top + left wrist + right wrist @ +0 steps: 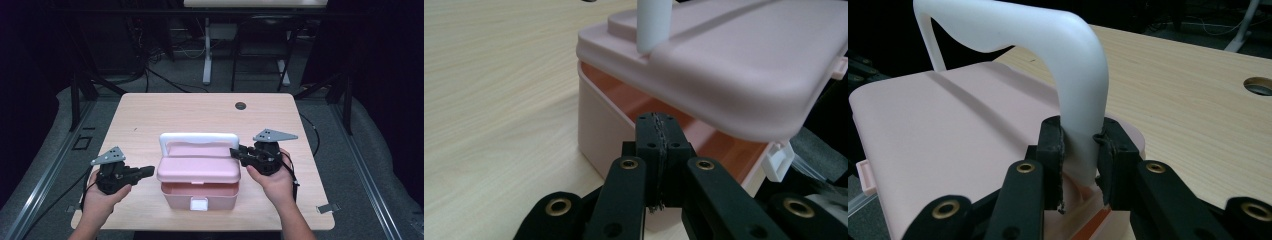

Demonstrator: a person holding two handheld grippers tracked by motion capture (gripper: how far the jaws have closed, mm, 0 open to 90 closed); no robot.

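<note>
A: What sits on the tabletop (pixel 150 112)?

B: A pink box (pixel 198 192), near the front edge and about midway across. Its pink lid (pixel 199 169) is lifted off the lower half, so a gap shows between the two along the front.

A: Anything inside the box?

B: From above, the strip of interior under the lid looks bare pink. The left gripper view shows the inner wall and part of the floor, orange-pink in the shadow, with nothing lying there. The rest of the inside is hidden by the lid.

A: What is on the lid?

B: A white handle (pixel 198 138) arches upright across its back part. A white latch (pixel 199 203) sits at the middle of the lower half's front wall.

A: And the right gripper (pixel 239 152)?

B: Its jaws pinch the right leg of the handle, close to where the leg meets the lid; the right gripper view shows the white leg squeezed between both pads.

A: The left gripper (pixel 148 171)?

B: Its jaws are pressed together with nothing between them. It is just beside the box's left end, pointing at the gap under the lid, apart from the box in the high view.
</note>
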